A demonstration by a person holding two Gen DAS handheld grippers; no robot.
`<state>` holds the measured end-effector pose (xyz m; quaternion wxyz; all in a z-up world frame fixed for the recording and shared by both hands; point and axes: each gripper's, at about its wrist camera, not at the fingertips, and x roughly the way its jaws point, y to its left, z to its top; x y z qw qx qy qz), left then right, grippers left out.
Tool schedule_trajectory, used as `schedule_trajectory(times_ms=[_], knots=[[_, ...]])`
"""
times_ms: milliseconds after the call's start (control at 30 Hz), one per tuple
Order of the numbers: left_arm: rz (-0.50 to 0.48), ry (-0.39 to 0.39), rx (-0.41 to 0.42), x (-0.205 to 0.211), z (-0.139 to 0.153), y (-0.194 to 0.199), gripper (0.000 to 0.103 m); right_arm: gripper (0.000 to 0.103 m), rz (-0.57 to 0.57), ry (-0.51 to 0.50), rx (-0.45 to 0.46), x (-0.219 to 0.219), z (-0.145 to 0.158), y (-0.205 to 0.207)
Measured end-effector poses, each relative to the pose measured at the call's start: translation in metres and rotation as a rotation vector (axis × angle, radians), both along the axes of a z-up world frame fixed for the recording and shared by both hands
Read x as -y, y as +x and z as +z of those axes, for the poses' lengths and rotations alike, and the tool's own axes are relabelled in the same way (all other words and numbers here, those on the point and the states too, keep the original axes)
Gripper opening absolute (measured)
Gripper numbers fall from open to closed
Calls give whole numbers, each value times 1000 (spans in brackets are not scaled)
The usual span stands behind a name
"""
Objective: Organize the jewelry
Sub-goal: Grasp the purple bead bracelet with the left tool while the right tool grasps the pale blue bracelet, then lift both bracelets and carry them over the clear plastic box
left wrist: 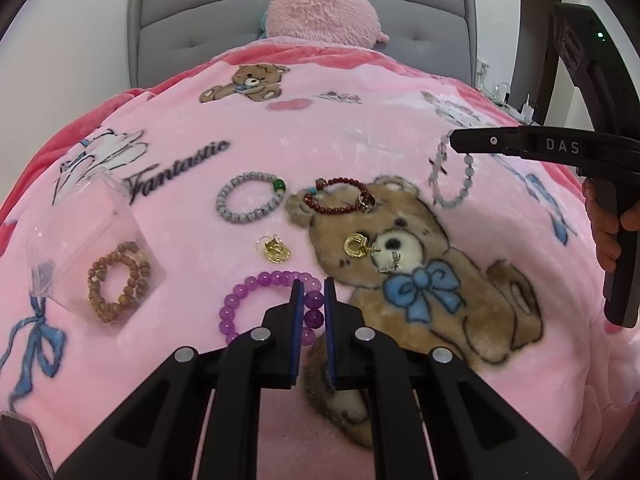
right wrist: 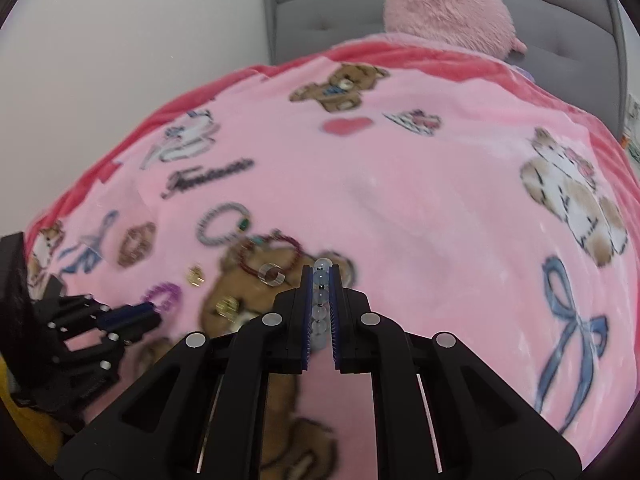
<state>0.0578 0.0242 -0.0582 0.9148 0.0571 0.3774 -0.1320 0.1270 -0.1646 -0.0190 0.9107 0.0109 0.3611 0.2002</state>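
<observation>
My left gripper [left wrist: 313, 286] is shut on the purple bead bracelet [left wrist: 256, 304], which still rests on the pink blanket [left wrist: 360, 152]. My right gripper [right wrist: 323, 276] is shut on a pale clear-bead bracelet [right wrist: 320, 308] and holds it hanging above the blanket; the bracelet also shows in the left wrist view [left wrist: 452, 184]. A clear plastic box [left wrist: 96, 256] at the left holds a brown wooden bracelet [left wrist: 120, 280]. A grey bead bracelet [left wrist: 250, 198], a dark red bracelet [left wrist: 340, 198] and gold earrings [left wrist: 276, 248] lie loose.
More gold earrings [left wrist: 356, 246] and a small silver piece [left wrist: 390, 262] lie on the printed bear. A pink plush pillow [left wrist: 320, 12] and grey headboard [left wrist: 180, 28] stand at the back.
</observation>
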Motion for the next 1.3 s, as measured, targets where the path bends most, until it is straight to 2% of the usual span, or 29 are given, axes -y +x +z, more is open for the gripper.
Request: schedule_trajectory(times_ms=[433, 567, 733, 833, 933, 1100, 1300], knots=[[103, -101, 162, -38, 54, -15, 10, 8, 155, 40, 85, -46, 38, -10], [131, -100, 229, -49, 71, -18, 10, 8, 219, 43, 120, -71, 50, -14], [196, -135, 303, -76, 91, -19, 10, 8, 294, 67, 149, -104, 64, -10], [223, -174, 332, -95, 100, -14, 10, 8, 337, 75, 178, -125, 74, -7], [246, -179, 357, -110, 106, -8, 10, 8, 387, 85, 205, -146, 84, -5], [266, -213, 367, -131, 104, -2, 10, 8, 481, 87, 214, -179, 89, -2], [297, -273, 279, -153, 80, 12, 10, 8, 527, 72, 162, -215, 70, 6]])
